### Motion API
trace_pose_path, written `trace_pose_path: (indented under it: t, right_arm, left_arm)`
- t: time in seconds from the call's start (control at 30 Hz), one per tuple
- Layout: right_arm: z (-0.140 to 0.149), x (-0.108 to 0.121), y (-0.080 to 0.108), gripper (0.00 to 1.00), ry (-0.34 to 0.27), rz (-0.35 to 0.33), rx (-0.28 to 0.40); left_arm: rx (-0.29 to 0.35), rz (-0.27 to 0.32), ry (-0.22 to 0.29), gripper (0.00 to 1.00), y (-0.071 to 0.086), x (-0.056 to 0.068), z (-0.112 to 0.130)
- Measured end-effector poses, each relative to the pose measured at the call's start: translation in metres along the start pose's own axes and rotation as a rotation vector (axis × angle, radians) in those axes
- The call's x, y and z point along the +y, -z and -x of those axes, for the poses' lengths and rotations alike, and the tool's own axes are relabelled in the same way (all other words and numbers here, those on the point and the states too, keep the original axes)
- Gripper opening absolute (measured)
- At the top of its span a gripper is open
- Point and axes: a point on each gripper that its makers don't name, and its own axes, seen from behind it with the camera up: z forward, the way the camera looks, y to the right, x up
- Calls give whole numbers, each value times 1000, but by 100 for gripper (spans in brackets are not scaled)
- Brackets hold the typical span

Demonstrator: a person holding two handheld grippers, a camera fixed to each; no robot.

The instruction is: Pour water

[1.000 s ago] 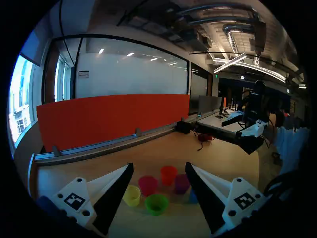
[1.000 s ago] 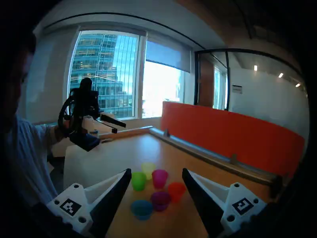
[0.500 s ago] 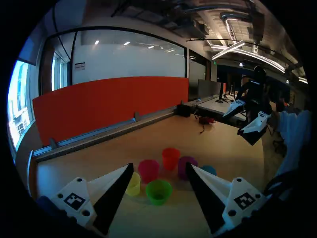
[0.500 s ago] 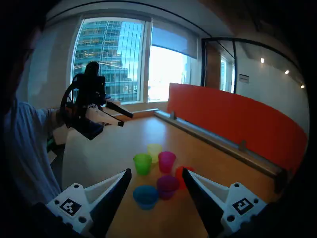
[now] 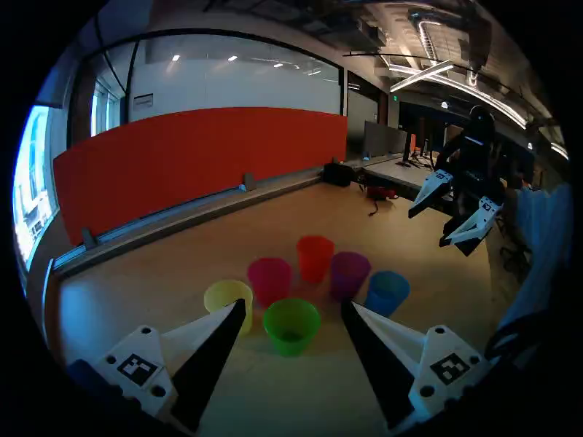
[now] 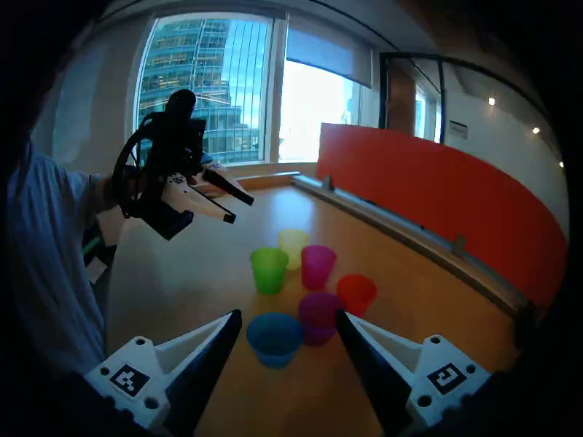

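A: You held your left gripper (image 5: 292,303) in the air over the surface (image 5: 167,255), its two fingers spread wide and gripping nothing.

B: Your right gripper (image 6: 287,313) was the same: fingers wide apart, nothing held, raised over the other side of the cups.

A: The cups stood upright in a tight cluster on that surface. In your left gripper view the green cup (image 5: 291,326) sat nearest, seen between the fingertips, with the yellow cup (image 5: 228,297) just to its left.

B: Behind those you had the pink cup (image 5: 270,278), the orange cup (image 5: 315,256) and the purple cup (image 5: 348,273) in a row, and the blue cup (image 5: 386,291) beside the purple one on the right.

A: In your right gripper view the blue cup came closest, just beside the purple.

B: Whether any cup held water, I could not tell. The orange partition (image 5: 197,156) ran along the far edge of the surface.
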Motion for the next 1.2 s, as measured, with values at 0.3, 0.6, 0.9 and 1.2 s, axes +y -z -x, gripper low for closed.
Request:
trace_pose_path:
  t: [0.3,0.6,0.9,1.2]
  right_arm:
    - [34,-5,-20,99,5,-6,-57]
    - [60,-7,-33,99,3,-13,-104]
    - [77,-7,-42,99,-11,-16,-129]
    - [86,-6,-49,99,-5,-16,-151]
  left_arm:
    - [-72,5,-1,97,-16,2,39]
    - [-141,-1,-17,97,-32,0,70]
    - [-188,8,-23,97,-50,0,89]
    - [-202,14,-26,97,-68,-2,94]
